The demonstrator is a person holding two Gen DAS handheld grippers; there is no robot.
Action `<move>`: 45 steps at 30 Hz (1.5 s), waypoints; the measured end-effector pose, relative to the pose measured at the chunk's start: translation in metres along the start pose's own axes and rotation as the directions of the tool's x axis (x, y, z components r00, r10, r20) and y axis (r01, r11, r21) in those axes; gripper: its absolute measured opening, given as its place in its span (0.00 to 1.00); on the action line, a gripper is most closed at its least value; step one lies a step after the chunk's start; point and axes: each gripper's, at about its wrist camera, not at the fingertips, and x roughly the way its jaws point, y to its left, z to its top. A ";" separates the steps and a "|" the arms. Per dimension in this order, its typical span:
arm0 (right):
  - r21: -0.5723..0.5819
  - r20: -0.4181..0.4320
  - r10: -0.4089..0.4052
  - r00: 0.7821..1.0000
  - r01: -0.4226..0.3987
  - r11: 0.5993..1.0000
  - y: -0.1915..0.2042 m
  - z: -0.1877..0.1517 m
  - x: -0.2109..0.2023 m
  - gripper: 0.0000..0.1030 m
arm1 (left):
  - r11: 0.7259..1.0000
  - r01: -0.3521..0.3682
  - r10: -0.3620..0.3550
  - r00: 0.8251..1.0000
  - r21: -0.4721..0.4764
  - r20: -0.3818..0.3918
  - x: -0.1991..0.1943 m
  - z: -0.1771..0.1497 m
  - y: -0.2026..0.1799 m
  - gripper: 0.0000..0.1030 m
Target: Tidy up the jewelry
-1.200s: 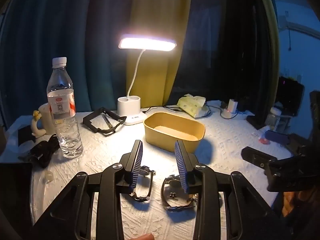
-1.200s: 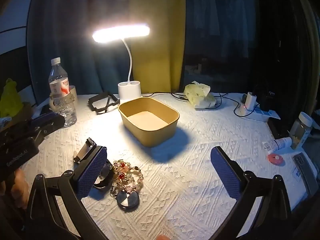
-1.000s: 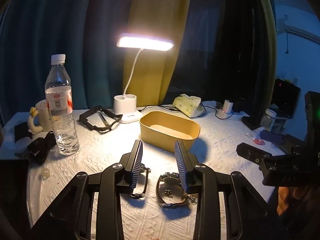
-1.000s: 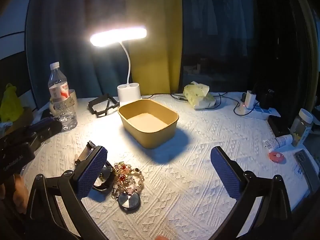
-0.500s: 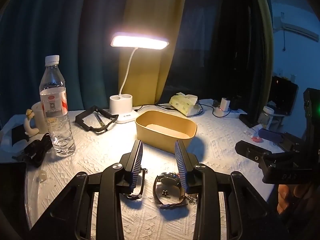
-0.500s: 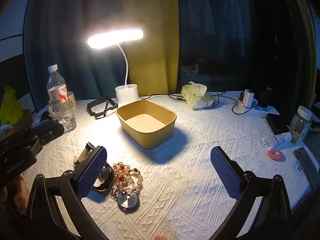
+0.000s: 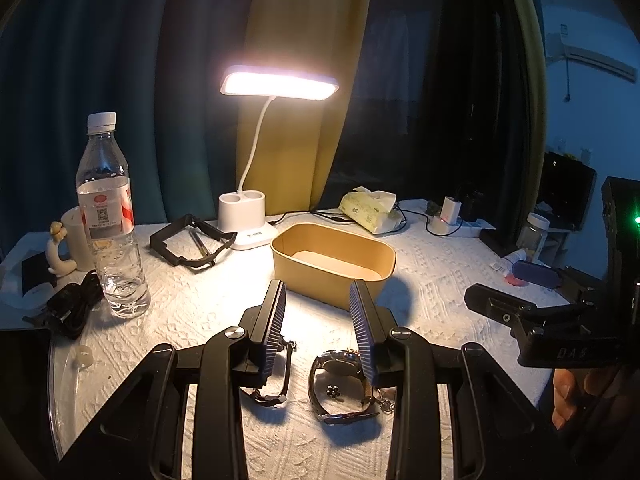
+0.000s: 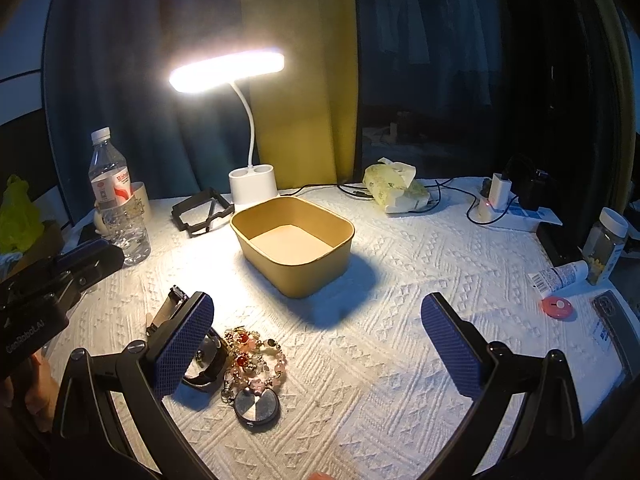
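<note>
A lit white gooseneck desk lamp [image 7: 279,85] [image 8: 226,71] is the only strong light, its head blown out with glare. The tan rectangular paper box [image 8: 293,237] casts a dark shadow toward the camera. Both fisheye views darken and curve at their edges.

Glossy metal watch [image 7: 344,384], matt paper box [image 8: 294,240] — rough woven tablecloth [image 8: 400,320]

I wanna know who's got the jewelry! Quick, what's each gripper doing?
Left gripper: jaws open, empty, above the watches.
Right gripper: jaws wide open, empty.
</note>
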 end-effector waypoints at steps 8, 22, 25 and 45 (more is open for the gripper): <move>-0.007 0.013 0.002 1.000 -0.002 1.000 -0.001 0.003 0.000 0.99 | 1.000 0.014 -0.014 1.000 0.007 -0.008 0.005 0.002 0.000 0.35; -0.012 0.020 0.011 1.000 -0.011 1.000 -0.003 0.008 -0.001 0.99 | 1.000 0.010 -0.010 1.000 0.005 -0.018 0.004 0.002 0.001 0.35; -0.015 0.018 0.013 1.000 -0.013 1.000 -0.002 0.010 -0.001 0.99 | 1.000 0.014 -0.014 1.000 0.002 -0.012 0.001 0.003 0.001 0.35; -0.021 0.011 0.021 1.000 -0.020 1.000 0.001 0.011 0.005 0.99 | 1.000 0.018 -0.018 1.000 -0.014 -0.005 0.004 0.005 0.004 0.35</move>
